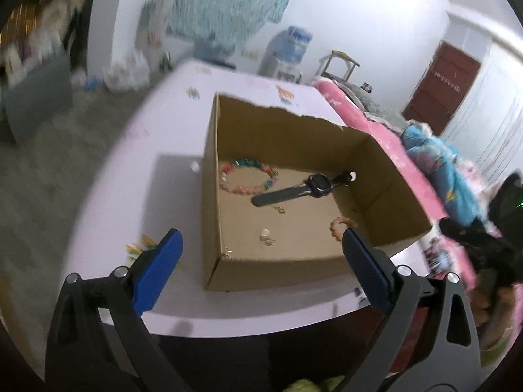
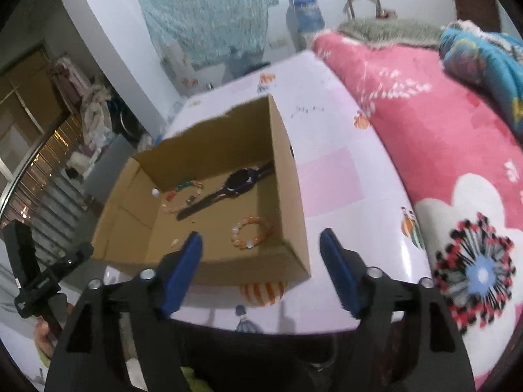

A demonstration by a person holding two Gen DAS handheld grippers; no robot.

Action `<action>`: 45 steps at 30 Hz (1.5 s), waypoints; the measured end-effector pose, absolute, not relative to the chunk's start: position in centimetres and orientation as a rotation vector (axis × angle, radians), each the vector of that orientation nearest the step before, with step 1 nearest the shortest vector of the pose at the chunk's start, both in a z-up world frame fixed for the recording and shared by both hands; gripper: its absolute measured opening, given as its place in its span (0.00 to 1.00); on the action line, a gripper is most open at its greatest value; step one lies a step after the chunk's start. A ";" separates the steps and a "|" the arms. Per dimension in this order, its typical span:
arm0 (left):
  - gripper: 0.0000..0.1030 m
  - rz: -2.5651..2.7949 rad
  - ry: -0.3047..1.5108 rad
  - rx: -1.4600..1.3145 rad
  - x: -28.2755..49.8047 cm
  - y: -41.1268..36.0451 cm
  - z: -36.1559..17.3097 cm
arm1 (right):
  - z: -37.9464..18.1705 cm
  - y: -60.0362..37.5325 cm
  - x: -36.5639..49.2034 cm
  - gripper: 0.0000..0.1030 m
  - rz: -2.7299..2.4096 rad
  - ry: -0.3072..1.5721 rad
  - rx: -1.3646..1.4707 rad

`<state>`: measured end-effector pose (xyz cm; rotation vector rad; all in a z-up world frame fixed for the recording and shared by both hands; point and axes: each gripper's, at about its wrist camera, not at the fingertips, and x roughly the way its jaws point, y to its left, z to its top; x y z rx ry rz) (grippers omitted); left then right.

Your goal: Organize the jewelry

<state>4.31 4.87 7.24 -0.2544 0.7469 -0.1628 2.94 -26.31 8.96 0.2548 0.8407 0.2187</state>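
From the left wrist, the left tongs (image 1: pixel 261 245) stand wide apart and empty above the near wall of the cardboard box (image 1: pixel 278 268) on the pale worktop (image 1: pixel 137 150); inside lie a multicoloured bracelet (image 1: pixel 250 177), a dark watch (image 1: pixel 304 187) and an orange bracelet (image 1: pixel 338 227). From the right wrist, the right tongs (image 2: pixel 261 245) also gape empty over the box's near corner. No writing is legible in either view.

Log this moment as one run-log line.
left gripper: open, empty | right gripper: open, empty | cardboard box: holds watch, colourful bracelet, orange bracelet
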 end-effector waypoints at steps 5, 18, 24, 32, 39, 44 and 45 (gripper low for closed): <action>0.92 -0.081 0.695 -0.091 1.8 2.2 9.0 | 9.4 -24.2 0.3 0.88 0.222 0.828 0.184; 0.92 0.070 0.763 0.046 2.0 -0.7 8.0 | 8.0 -19.2 0.8 0.92 0.138 0.826 0.014; 0.92 0.069 0.793 0.010 2.0 -0.8 7.4 | 7.6 -18.1 1.1 0.92 0.123 0.839 -0.028; 0.92 0.147 0.850 -0.022 2.7 -0.1 6.6 | 7.2 -17.7 1.5 0.92 0.127 0.864 -0.031; 0.92 0.142 0.868 -0.038 2.7 0.2 6.3 | 7.1 -17.7 1.5 0.92 0.122 0.868 -0.030; 0.92 0.129 0.883 -0.049 2.8 0.1 6.1 | 7.2 -17.8 1.6 0.92 0.118 0.869 -0.024; 0.92 0.128 0.885 -0.049 2.9 0.1 6.1 | 7.2 -17.9 1.6 0.92 0.117 0.869 -0.025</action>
